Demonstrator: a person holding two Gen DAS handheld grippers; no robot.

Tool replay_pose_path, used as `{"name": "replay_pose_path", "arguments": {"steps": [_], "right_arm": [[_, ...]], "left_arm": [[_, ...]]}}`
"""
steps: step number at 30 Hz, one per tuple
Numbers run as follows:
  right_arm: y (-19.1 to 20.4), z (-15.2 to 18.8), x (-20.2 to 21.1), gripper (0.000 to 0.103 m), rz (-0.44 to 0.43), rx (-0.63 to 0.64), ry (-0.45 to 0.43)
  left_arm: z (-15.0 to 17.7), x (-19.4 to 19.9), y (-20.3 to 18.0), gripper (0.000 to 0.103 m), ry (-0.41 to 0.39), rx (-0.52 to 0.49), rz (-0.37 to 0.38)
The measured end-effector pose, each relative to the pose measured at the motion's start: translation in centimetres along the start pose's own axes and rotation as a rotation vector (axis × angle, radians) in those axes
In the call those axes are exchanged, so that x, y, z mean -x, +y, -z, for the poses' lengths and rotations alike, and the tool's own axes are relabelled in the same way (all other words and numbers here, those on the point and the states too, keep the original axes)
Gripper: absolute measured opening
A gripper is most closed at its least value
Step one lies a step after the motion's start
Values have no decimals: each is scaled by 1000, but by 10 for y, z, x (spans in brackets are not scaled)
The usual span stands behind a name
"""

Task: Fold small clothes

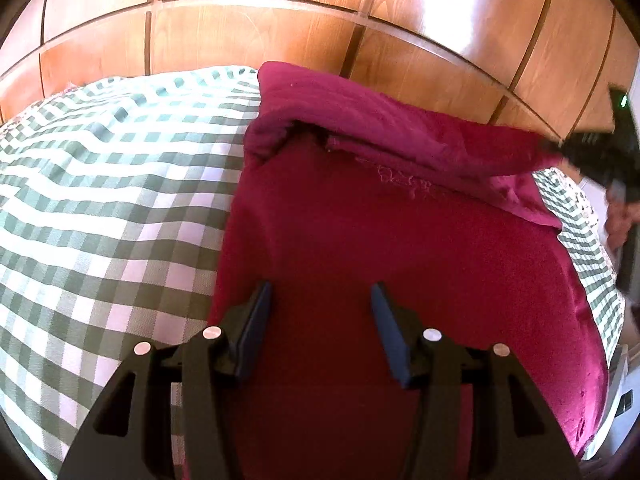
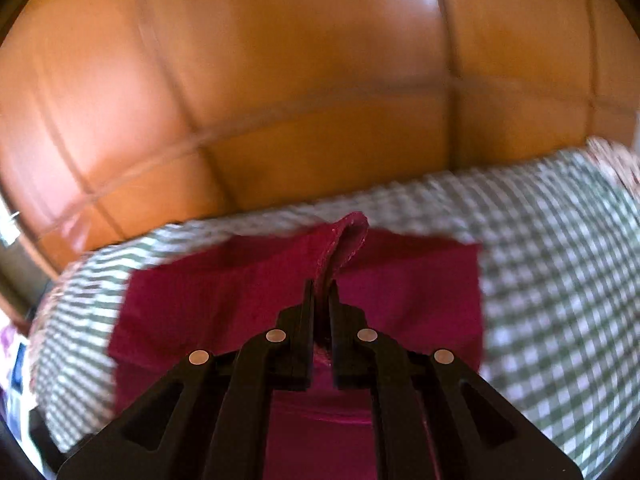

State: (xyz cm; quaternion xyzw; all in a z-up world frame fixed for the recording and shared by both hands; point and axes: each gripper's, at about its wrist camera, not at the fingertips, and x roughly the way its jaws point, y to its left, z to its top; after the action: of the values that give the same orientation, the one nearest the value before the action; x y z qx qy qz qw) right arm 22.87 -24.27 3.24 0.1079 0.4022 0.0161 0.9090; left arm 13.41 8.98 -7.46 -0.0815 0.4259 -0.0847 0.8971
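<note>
A dark red cloth (image 1: 400,240) lies on a green-and-white checked sheet (image 1: 100,200). Its far edge is lifted and folded over toward me. My left gripper (image 1: 320,296) is open and empty, hovering over the near part of the cloth. My right gripper (image 2: 322,292) is shut on a raised fold of the red cloth (image 2: 348,240), holding it above the flat part of the cloth (image 2: 420,292). In the left wrist view the right gripper (image 1: 592,152) shows at the far right, pulling the lifted edge.
A glossy wooden panelled wall (image 1: 280,20) stands right behind the bed, also in the right wrist view (image 2: 300,80). The checked sheet (image 2: 560,280) spreads to both sides of the cloth. The bed edge drops off at the right (image 1: 616,320).
</note>
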Motion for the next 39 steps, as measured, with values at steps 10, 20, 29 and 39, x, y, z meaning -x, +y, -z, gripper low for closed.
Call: {"name": "replay_pose_path", "arguments": {"steps": [10, 20, 29, 39], "right_arm": [[-61, 45, -55, 5, 68, -124, 95], [-67, 42, -43, 5, 71, -97, 80], [-63, 40, -26, 63, 107, -78, 37], [6, 17, -21, 68, 35, 82, -35]], "left_arm": [[-75, 23, 9, 40, -83, 69, 84], [-95, -74, 3, 36, 46, 43, -7], [-112, -32, 35, 53, -32, 137, 8], [-180, -80, 86, 56, 38, 323, 134]]}}
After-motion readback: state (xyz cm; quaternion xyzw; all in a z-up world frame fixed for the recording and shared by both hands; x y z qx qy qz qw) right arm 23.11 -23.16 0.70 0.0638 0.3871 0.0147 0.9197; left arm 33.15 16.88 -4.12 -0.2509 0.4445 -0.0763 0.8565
